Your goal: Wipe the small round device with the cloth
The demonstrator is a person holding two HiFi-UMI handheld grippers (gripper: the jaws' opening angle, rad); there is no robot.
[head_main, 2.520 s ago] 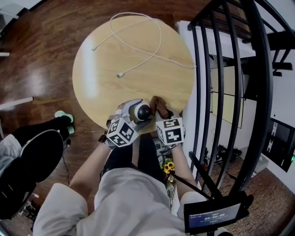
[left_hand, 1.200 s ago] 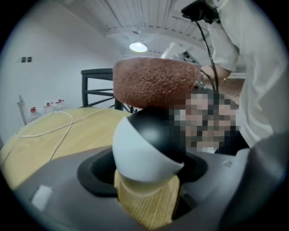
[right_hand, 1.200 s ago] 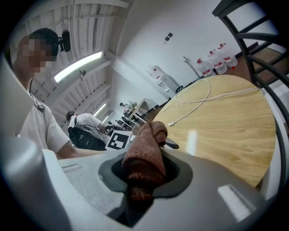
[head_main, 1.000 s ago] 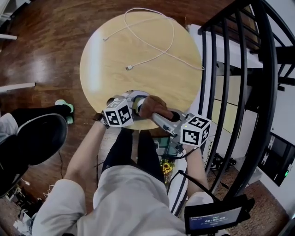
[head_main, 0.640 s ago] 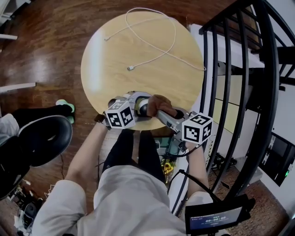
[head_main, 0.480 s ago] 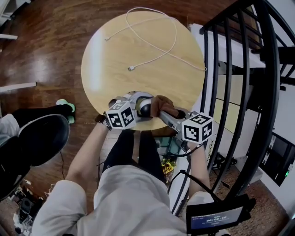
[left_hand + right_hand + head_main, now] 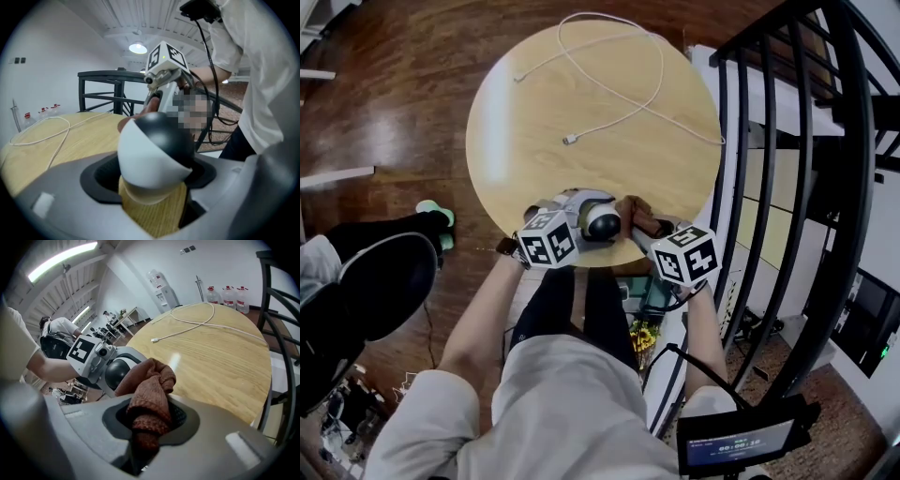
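At the worktop (image 7: 581, 103) edge, the small round device (image 7: 602, 222) is clamped in the left gripper's (image 7: 577, 217) wide jaws; the cloth (image 7: 634, 214), pinched in the right gripper's (image 7: 647, 226) jaws, has been swept from dome to flank, wiping underway.

A white cable (image 7: 571, 140) is laid in loops over the far half of the round wooden table (image 7: 534, 103). A black railing (image 7: 848, 150) is seen right of the table, and water bottles (image 7: 229, 292) beyond its far edge.
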